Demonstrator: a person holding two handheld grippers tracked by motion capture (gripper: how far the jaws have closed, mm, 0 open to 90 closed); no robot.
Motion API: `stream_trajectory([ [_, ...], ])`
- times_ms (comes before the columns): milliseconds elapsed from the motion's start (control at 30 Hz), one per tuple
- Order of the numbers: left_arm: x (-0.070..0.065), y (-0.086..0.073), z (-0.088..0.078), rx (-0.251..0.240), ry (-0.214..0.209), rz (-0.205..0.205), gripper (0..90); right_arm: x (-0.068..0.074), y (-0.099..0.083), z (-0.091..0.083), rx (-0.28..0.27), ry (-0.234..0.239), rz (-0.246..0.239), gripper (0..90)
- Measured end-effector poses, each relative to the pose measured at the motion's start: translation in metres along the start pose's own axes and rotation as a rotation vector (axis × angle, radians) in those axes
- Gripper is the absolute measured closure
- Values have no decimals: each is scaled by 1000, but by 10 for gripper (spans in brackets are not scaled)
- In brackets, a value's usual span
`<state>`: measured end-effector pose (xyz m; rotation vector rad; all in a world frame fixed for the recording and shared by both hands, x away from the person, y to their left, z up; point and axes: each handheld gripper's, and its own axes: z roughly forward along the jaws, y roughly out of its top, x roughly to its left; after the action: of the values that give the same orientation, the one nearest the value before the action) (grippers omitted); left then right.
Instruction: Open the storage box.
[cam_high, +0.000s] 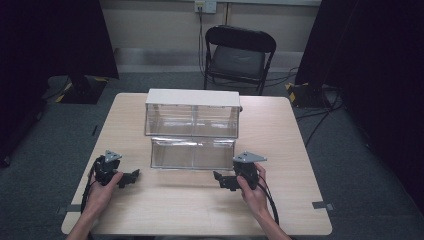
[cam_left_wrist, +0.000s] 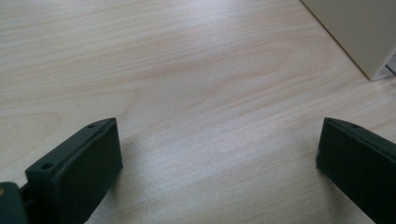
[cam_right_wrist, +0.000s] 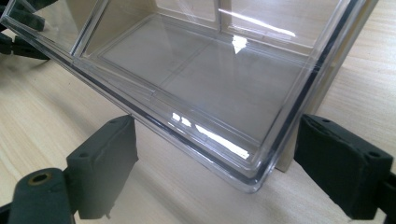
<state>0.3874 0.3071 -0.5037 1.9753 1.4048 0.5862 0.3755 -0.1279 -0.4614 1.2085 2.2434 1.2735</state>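
Clear drawer (cam_right_wrist: 205, 79), pulled out from the white cabinet (cam_high: 192, 97) toward the near edge, has its near right corner between the spread jaws of the right gripper (cam_right_wrist: 215, 154), which touch nothing. Its long axis runs left to right. The left gripper (cam_high: 131, 177), also spread and empty, rests near the drawer's left end, a bit farther off. Bare table (cam_high: 200, 205) lies on the near side.

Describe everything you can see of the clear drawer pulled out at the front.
The clear drawer looks like transparent plastic, rectangular, with a divider splitting it into two compartments, both empty. It stands pulled out from the white-topped cabinet, level on the wooden table. Its near right corner lies between the right gripper's open jaws, untouched.
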Motion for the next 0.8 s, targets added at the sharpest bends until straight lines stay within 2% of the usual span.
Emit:
stream_trajectory([
  [533,0,0,0,0,0,0,0,3,2,-5,-8,-3,-3,127],
  [800,0,0,0,0,0,0,0,4,4,-9,-20,-5,-24,127],
])
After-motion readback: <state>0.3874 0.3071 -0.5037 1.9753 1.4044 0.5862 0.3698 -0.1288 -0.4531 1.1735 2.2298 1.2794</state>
